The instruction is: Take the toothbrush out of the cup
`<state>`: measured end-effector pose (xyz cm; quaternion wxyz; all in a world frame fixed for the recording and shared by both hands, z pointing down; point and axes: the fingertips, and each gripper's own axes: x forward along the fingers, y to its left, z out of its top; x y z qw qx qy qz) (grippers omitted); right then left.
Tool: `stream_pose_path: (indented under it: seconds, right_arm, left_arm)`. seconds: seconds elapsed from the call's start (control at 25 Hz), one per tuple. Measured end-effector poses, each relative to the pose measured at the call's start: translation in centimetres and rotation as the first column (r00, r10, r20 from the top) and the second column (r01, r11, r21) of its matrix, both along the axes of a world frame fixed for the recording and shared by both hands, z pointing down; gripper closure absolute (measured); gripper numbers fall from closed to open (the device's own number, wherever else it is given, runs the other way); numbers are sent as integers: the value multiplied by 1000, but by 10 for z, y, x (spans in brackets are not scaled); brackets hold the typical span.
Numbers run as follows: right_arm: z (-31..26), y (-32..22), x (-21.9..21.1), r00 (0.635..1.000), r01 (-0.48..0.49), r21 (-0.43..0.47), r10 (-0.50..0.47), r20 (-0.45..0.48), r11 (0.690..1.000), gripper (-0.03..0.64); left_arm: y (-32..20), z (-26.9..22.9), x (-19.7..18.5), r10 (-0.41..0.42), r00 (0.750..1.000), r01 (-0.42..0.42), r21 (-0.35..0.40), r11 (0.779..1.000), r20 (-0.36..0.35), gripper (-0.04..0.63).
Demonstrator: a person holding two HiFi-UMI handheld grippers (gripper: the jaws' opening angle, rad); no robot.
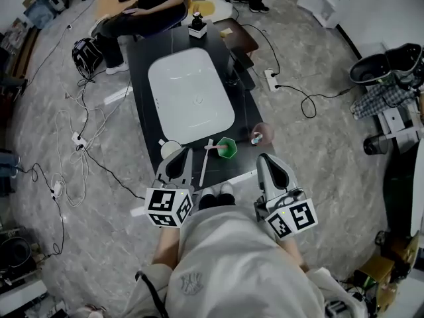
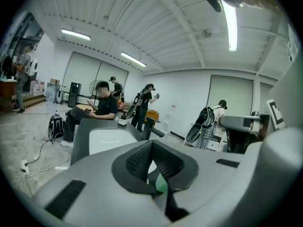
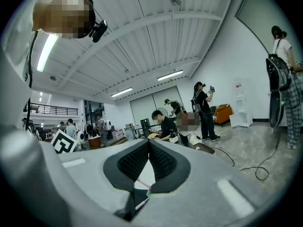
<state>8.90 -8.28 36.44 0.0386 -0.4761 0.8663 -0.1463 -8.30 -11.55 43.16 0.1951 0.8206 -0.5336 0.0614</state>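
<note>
A green cup [image 1: 228,148] stands on the dark table [image 1: 142,58] near its front edge, with a pinkish toothbrush [image 1: 213,148] resting across its rim toward the left. A long white stick [image 1: 204,167], perhaps another brush, lies flat on the table just left of the cup. My left gripper [image 1: 186,153] hangs above the table left of that stick; its jaws are shut with nothing between them, and a bit of the green cup [image 2: 161,184] shows under them. My right gripper [image 1: 264,158] is held to the right of the cup, jaws shut and empty.
A white basin [image 1: 191,95] fills the table's middle. A white cup [image 1: 168,149] stands front left and a clear cup [image 1: 262,134] front right. A seated person [image 1: 142,8] is at the far end. Cables [image 1: 79,138] and a power strip [image 1: 271,80] lie on the floor.
</note>
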Motion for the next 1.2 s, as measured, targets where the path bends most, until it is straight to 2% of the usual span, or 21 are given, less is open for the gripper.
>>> stream_pose_path:
  seconds: [0.12,0.24,0.48,0.72,0.96,1.0,1.04,1.2]
  right_arm:
    - [-6,0,2,1000,3,20,-3,3,1000,611]
    - [-11,2,6,1000,1,34,-1,6,999,611]
    - [-13,7,17,1000,-12,44,11,9,999,611]
    - [-15,10,27,1000,-21,53,20,10,998,611]
    - [-12,13,40,999,-40,51,40,12,998,611]
    - [-11,14,43,999,-45,49,44,11,998,611]
    - [-10,14,45,999,-50,47,50,12,998,611]
    - [-8,14,54,998,-68,39,67,15,997,611]
  left_arm:
    - [13,-22,-15,-34,999,33,71,997,13,589]
    - [28,-35,-31,-77,997,75,104,992,19,589]
    - [55,-41,-45,-127,992,124,102,987,25,589]
    - [53,-36,-30,-103,995,101,98,990,18,589]
    - [43,-19,-3,-29,999,28,26,999,26,586]
    - [41,-15,3,-11,1000,10,10,1000,26,574]
    - [39,-10,8,8,1000,-8,-5,1000,23,503]
    - [27,16,27,53,999,-53,-74,996,-6,466]
